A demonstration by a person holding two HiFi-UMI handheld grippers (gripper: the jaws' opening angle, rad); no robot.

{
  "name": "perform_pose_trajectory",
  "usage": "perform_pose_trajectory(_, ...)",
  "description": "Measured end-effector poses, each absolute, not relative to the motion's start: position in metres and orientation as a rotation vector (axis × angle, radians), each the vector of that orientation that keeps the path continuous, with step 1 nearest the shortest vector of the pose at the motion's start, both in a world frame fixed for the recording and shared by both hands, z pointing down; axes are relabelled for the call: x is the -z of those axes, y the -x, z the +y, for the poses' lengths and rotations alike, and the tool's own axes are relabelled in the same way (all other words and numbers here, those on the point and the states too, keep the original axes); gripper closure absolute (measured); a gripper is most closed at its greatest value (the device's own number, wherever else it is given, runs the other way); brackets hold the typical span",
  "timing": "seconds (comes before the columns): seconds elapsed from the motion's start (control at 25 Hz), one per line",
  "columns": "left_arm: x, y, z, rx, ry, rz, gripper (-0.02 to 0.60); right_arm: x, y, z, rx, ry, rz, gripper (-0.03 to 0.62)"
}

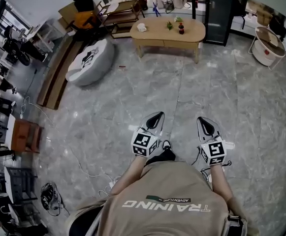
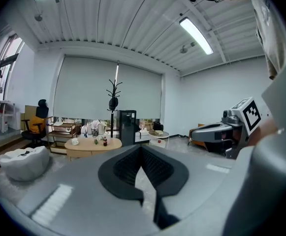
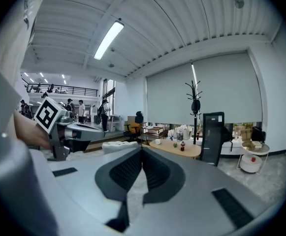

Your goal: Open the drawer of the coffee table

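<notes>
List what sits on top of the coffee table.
On the coffee table: a small white object, a small green plant, a dark bottle. Whatever lies inside the table is hidden.

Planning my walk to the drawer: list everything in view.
coffee table: one, light wood, far ahead, centre
bottle: one, dark red, on the table
cup: one, white, table's left end
beanbag: one, white, floor left of table
cabinet: one, black, behind table's right end
coat stand: one, black, beside the cabinet
side table: one, white, round, far right
cables: several, black and white, floor near left
left tongs: one, grey, shut, empty
right tongs: one, grey, shut, empty
</notes>
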State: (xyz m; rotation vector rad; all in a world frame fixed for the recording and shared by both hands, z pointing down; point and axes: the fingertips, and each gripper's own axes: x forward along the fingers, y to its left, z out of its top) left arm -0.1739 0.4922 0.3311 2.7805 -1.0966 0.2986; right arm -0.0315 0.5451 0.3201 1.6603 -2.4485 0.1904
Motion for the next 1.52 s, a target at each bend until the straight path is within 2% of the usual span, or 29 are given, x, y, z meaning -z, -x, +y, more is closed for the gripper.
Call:
perform_pose_trajectory(0.44, -0.293, 0.174, 0.338, -0.248, -2.889, -0.994, 0.577, -0.270, 0.035, 0.394, -0.058, -1.793, -2.391, 0.588)
perform_pose_trajectory(0.8, -0.304, 0.189, 0.267, -0.201, -2.874, -0.948, 0.577, -0.267, 0.039, 0.336, -0.050, -1.871, -2.316, 0.588)
perform_pose_trajectory(1.12, -0.322, 0.167, 0.228, -0.214, -2.835, -0.943, 0.577, -0.285, 0.014, 0.297, -0.118, -1.865, -2.294, 0.588)
perform_pose_trajectory(1.52, -0.330, 0.133, 0.129, -0.299, -2.772, -1.109, 0.577, -0.304, -0.031, 0.182, -0.105, -1.716, -2.395, 0.588)
